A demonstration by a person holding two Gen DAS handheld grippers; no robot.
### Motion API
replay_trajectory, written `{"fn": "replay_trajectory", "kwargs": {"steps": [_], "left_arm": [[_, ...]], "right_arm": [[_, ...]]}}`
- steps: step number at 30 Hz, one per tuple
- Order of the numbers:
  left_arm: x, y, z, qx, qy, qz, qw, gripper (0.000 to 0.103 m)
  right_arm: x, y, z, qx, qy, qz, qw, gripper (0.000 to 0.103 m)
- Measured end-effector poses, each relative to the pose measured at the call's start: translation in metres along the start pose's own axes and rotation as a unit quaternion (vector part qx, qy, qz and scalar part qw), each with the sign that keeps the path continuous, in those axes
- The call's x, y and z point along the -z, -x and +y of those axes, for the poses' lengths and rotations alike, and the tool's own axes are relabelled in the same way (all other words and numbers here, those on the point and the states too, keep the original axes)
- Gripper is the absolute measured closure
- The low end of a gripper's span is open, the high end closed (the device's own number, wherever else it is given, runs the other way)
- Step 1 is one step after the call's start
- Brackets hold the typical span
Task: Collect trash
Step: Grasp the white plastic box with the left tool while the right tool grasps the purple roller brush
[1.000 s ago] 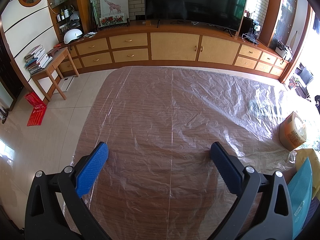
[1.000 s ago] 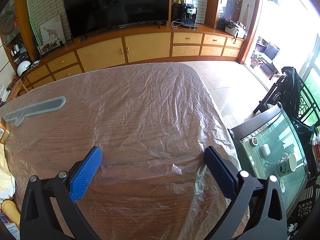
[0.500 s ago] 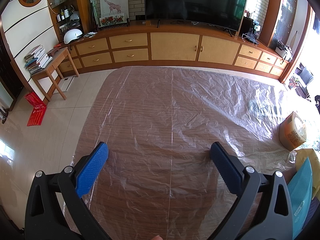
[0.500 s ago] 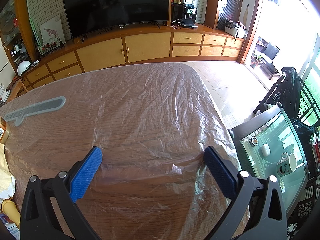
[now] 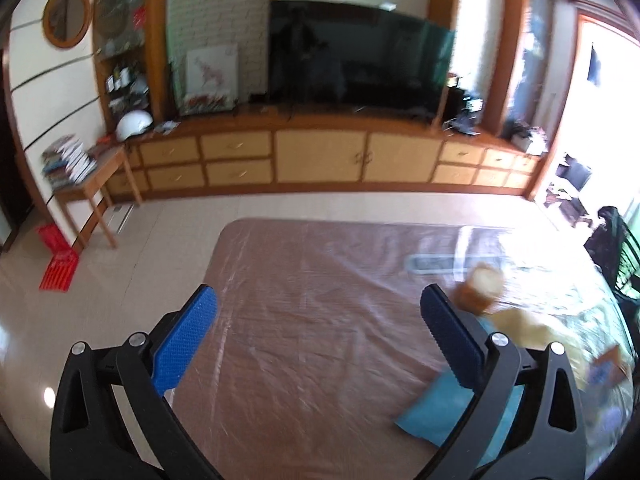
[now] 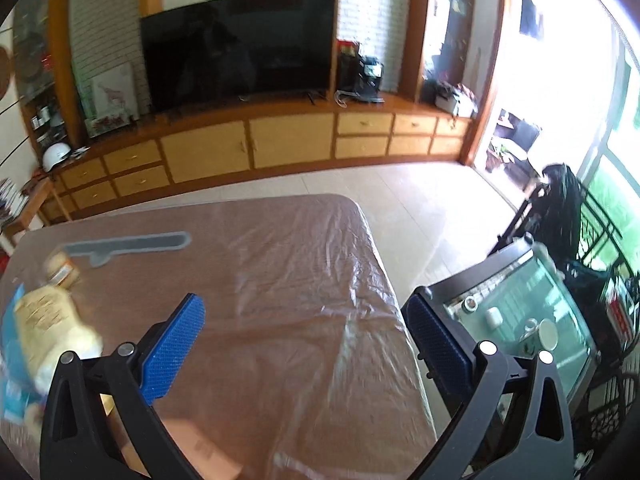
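Note:
Trash lies on a plastic-covered wooden table (image 5: pixel 304 320). In the left wrist view, a brown paper cup (image 5: pixel 482 288), a crumpled yellow bag (image 5: pixel 524 324) and a teal packet (image 5: pixel 436 408) sit at the right. My left gripper (image 5: pixel 316 332) is open and empty above the table, left of them. In the right wrist view, the cup (image 6: pixel 60 270), the yellow bag (image 6: pixel 48 320) and a blue packet (image 6: pixel 10 384) lie at the left. My right gripper (image 6: pixel 304 340) is open and empty over the table's right edge. Both views are blurred.
A grey flat strip (image 6: pixel 128 244) lies on the table beyond the cup. A glass side table (image 6: pixel 528 320) with cups stands right of the table. A long cabinet (image 5: pixel 320 156) with a TV (image 5: pixel 356 60) lines the far wall. A small wooden desk (image 5: pixel 92 184) stands at the left.
Both grippers have pulled back and risen, so the table's far edge and the floor show. The trash now appears nearer the middle of each view. Both stay open.

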State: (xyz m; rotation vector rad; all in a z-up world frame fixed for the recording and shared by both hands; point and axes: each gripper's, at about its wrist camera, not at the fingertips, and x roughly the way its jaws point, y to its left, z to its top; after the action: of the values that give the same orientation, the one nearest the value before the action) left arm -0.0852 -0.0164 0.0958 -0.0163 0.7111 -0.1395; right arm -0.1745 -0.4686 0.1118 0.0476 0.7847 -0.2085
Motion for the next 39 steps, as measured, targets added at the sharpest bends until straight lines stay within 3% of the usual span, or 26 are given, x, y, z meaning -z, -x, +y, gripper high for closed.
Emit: {"fn": "replay_trajectory", "kwargs": {"steps": [3,7,14,23,33,39], "left_arm": [[0.015,0.040,-0.029,0.046,-0.033,-0.014,0.9983,0.002],[0.040,0.080,-0.071,0.105,-0.063,-0.001,0.9925,0.002],[0.085,0.093,-0.134,0.156,-0.072,0.043,0.9842,0.002],[0.098,0.067,-0.164,0.140,-0.098,0.071,0.9827,0.003],[0.108,0.050,-0.153,0.154,-0.072,0.107,0.9796,0.045],[0.111,0.047,-0.141,0.164,-0.050,0.120,0.9779,0.061]], "right_arm": [[0.018,0.041,0.012,-0.028,0.018,-0.007,0.999,0.004],[0.058,0.066,0.026,-0.058,0.011,0.026,0.998,0.004],[0.129,0.075,0.054,-0.065,-0.046,0.096,0.992,0.004],[0.159,0.066,0.095,-0.048,-0.037,0.104,0.993,0.004],[0.165,0.058,0.097,-0.046,-0.076,0.108,0.990,0.004],[0.166,0.055,0.090,-0.058,-0.113,0.112,0.986,0.004]]}}
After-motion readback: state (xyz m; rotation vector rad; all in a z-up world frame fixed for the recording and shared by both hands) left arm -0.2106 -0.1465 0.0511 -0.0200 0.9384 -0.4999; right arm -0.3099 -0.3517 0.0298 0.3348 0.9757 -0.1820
